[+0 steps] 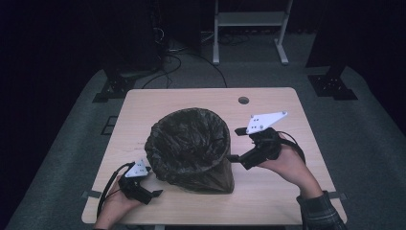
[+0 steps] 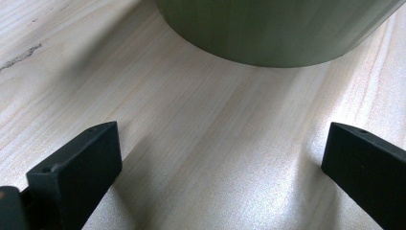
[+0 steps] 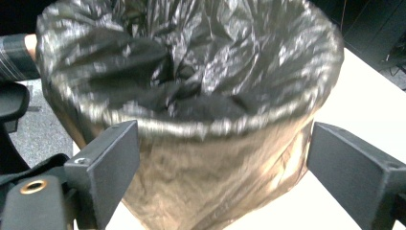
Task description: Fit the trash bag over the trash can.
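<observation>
Two grippers are held open beside a bin [image 1: 191, 148] lined with a black bag [image 3: 191, 57], set mid-table [image 1: 268, 191]. The left gripper [image 1: 155, 193] is kept low at its near-left base, the right gripper [image 1: 233, 143] beside its right rim

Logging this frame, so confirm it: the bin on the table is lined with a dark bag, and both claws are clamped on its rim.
One slip: neither claw grips anything. The left claw and right claw stand open in their gripper views, clear of the bin and its bag.
</observation>
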The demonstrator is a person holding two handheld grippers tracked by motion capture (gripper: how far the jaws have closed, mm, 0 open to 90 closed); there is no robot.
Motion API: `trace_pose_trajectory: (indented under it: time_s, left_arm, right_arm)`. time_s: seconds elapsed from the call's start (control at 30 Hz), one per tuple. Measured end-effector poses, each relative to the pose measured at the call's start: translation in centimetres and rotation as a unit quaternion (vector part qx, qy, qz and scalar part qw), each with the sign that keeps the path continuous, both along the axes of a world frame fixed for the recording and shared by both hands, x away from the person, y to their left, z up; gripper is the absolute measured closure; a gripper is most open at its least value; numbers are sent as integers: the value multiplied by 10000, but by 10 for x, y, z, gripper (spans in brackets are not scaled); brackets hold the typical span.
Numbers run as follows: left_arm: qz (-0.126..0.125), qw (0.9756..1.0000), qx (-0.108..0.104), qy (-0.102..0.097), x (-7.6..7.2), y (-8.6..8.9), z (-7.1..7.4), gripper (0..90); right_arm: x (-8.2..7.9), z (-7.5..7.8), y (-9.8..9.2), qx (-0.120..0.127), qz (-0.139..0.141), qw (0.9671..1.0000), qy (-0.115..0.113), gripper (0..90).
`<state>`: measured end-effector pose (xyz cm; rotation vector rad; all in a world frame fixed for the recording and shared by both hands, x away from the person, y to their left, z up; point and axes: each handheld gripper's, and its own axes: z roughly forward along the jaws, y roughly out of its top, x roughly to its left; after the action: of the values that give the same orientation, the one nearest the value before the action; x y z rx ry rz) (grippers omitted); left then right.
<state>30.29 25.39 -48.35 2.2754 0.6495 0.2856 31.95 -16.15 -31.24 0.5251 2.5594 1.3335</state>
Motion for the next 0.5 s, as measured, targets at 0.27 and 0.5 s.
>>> trace_pose_trajectory:
  time_s: [0.27,0.5]
  left_arm:
    - [-4,10000,8,5,0,0,0,0]
    - [-3,10000,7,8,0,0,0,0]
  right_arm:
    - [-8,-28,-9,-17,-48,9999,130,103]
    - [-12,-58,-14,15,-98,9995,287,103]
